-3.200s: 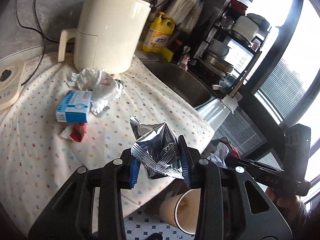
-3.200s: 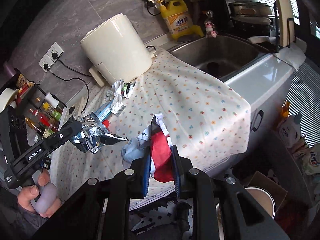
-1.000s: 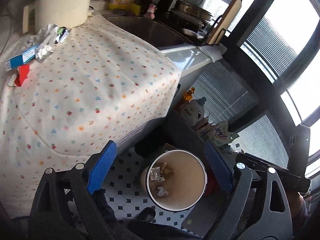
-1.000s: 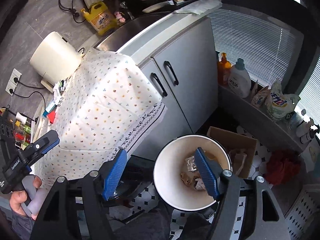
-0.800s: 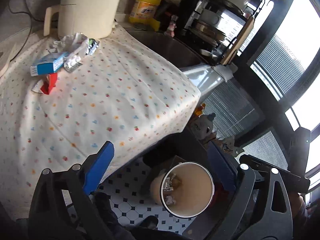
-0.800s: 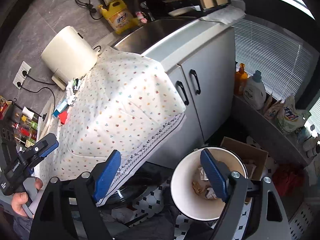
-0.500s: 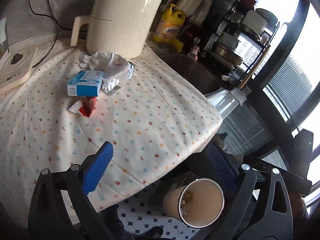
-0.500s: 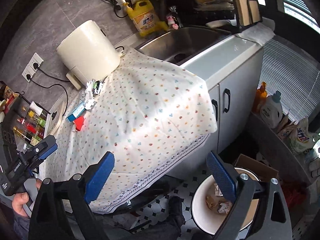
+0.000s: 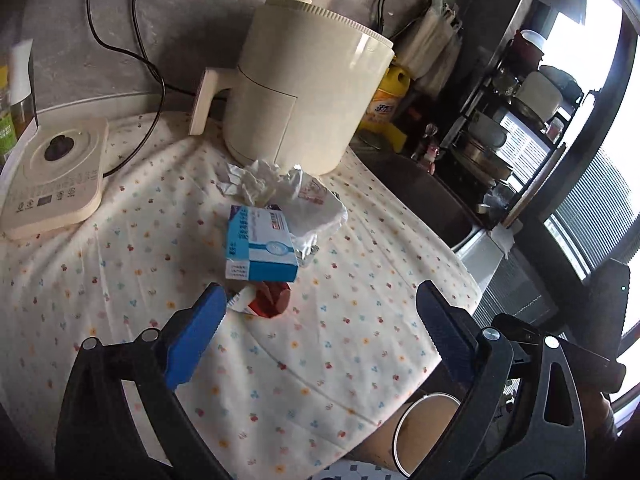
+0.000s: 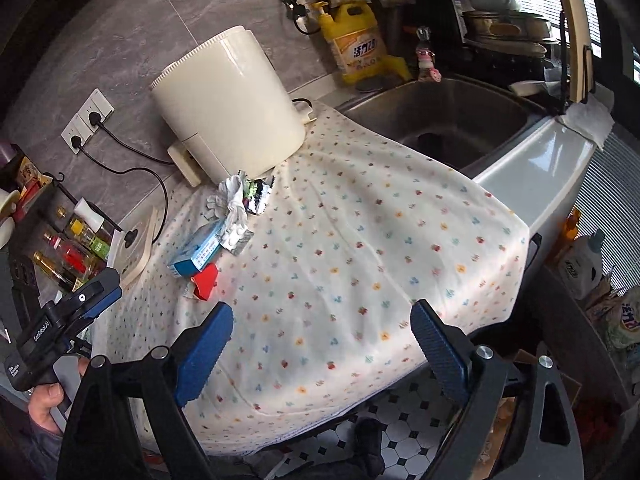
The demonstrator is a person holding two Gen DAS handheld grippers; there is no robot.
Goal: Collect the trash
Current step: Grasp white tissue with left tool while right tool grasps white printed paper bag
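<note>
Kitchen counter's dotted cloth (image 9: 132, 264) fills both views again: left gripper (image 9: 320, 328) gapes wide and empty, right gripper (image 10: 322, 338), empty too, is closing slightly; both have swung back from the bin (image 9: 424, 432) toward the blue carton (image 9: 258, 246) and red wrapper (image 9: 272, 300).

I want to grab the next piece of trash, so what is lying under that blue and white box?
A red wrapper pokes out beneath the blue and white box; crumpled paper sits behind. What else the box covers is hidden.
</note>
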